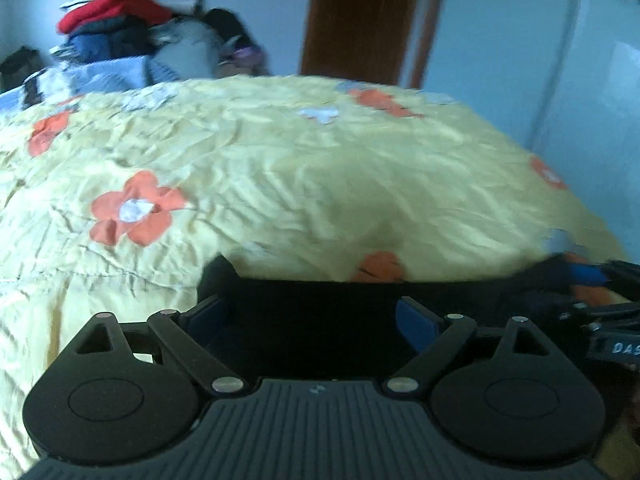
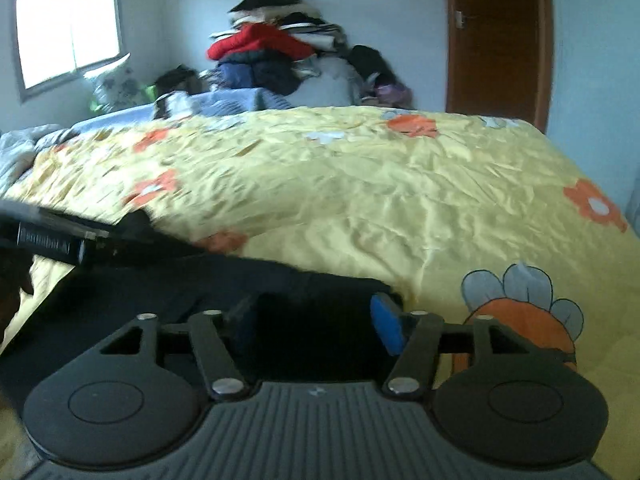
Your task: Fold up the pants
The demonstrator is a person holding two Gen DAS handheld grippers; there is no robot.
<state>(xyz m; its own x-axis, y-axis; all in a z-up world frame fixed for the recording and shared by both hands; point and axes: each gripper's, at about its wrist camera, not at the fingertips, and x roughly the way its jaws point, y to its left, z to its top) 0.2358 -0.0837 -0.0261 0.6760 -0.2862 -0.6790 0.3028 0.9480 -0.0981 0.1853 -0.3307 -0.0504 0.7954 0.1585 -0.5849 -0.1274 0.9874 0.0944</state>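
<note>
Two claws are working the near edge of the bed (image 2: 360, 184), whose yellow floral bedspread is lying wrinkled. The black pants (image 1: 312, 320) are sitting at that near edge, spanning both views; blur is hiding their full outline, so I'm not seeing any finished fold. I'm judging the task as early: a fold is likely just starting, with most folding left. The left claw (image 1: 314, 314) is standing spread wide, pants fabric between the blue pads, not pinched. The right claw (image 2: 316, 320) is likewise gaping over the dark cloth, gripping nothing.
</note>
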